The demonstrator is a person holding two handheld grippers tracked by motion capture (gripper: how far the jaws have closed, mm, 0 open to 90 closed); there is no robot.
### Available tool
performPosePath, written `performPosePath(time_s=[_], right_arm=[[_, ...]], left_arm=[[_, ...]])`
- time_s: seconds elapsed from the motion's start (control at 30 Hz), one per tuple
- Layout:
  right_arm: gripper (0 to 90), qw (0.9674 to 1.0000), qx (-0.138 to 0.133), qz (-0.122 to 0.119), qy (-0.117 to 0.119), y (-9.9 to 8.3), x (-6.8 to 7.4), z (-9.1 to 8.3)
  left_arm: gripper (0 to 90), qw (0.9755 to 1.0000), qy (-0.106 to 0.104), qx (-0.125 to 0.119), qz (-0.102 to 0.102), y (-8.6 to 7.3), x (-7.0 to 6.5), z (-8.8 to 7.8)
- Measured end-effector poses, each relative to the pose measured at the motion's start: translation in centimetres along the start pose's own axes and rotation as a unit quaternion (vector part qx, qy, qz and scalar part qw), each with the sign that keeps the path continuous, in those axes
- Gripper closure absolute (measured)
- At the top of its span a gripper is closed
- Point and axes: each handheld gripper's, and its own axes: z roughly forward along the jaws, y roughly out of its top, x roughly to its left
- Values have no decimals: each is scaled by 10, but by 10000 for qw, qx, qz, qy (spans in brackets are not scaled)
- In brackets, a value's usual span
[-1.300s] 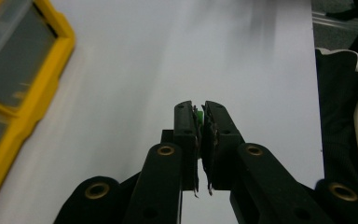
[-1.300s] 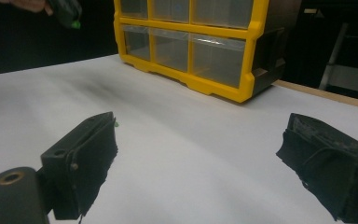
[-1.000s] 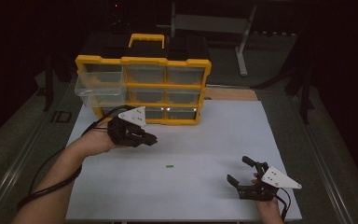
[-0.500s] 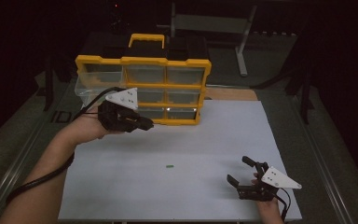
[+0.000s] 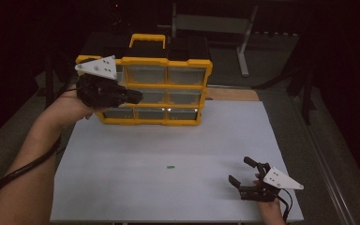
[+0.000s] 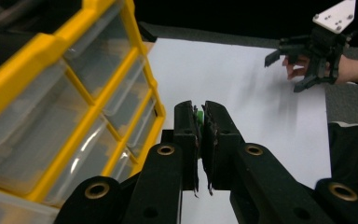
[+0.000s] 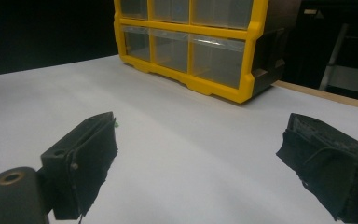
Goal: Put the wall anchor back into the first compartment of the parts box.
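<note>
Raised since half a second ago, the left claw [image 5: 133,96] has climbed from the foot of the yellow drawer organizer [image 5: 168,61] to hang before its left column of drawers, jaws pointing across the middle row. In the left gripper view the left claw's jaws are pressed nearly together on a small green piece [image 6: 199,115], which peeps out between them near the tips; its shape is hard to make out at this size. The organizer, a yellow frame with clear plastic drawers and a yellow handle on top, stands upright at the far edge of the white tabletop [image 5: 122,154]. A second small green piece [image 5: 170,166] lies on the tabletop well in front of the organizer, where it was before. The right claw [image 5: 243,171] has not moved, resting low near the corner of the tabletop nearest the person's right hand [image 5: 269,208], far from the organizer, its jaws spread wide and holding nothing.
</note>
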Motion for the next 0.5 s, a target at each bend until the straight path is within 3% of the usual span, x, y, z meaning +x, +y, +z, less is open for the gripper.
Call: performPosePath(time_s=[0.2,0.33,0.5], right_arm=[[96,10000,-5,11,1,0,0,-1],[96,10000,-3,7,15,0,0,0],[96,10000,1,7,16,0,0,0]], left_arm=[[838,9997,192,-117,-125,0,7,-14],[838,9979,460,-378,-260,-3,13,-28],[837,9966,583,-456,-365,-9,17,-37]])
